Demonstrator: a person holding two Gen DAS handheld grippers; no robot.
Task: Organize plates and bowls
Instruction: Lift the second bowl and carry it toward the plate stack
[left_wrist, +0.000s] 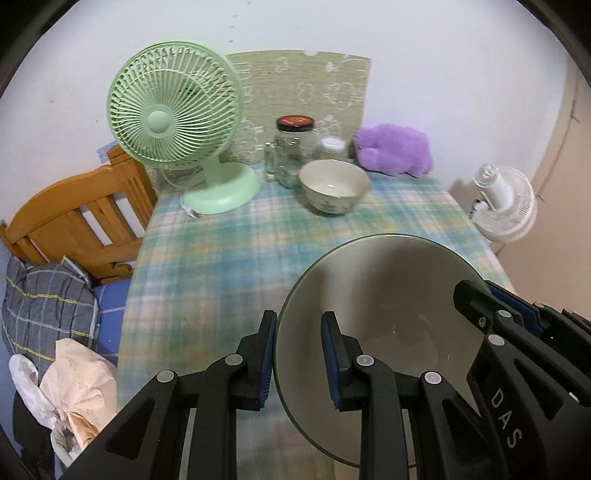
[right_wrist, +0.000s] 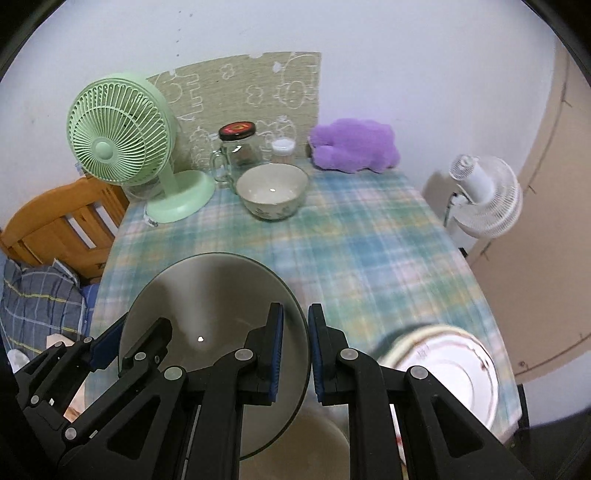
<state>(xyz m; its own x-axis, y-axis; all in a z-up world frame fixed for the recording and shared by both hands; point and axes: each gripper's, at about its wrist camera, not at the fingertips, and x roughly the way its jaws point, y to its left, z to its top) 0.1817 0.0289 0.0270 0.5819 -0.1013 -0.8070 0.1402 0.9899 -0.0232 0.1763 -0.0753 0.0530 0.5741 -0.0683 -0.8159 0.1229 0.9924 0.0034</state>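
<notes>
Both grippers are clamped on opposite rim edges of one smooth grey plate (left_wrist: 376, 295), which hangs above the checked tablecloth (left_wrist: 221, 258): the left gripper (left_wrist: 299, 362) pinches the rim between its blue-padded fingers (left_wrist: 330, 354), and the right gripper (right_wrist: 295, 354) does the same on the far side. The glazed, thin-edged rim offers the pads little purchase, so uneven motion of the two hands could likely tilt or twist the plate out of either pinch. Ahead of the fingertips stands a deep ceramic bowl (right_wrist: 272, 192); beside the right fingers lies a white patterned plate (right_wrist: 454, 373), which a dropped plate could chip.
</notes>
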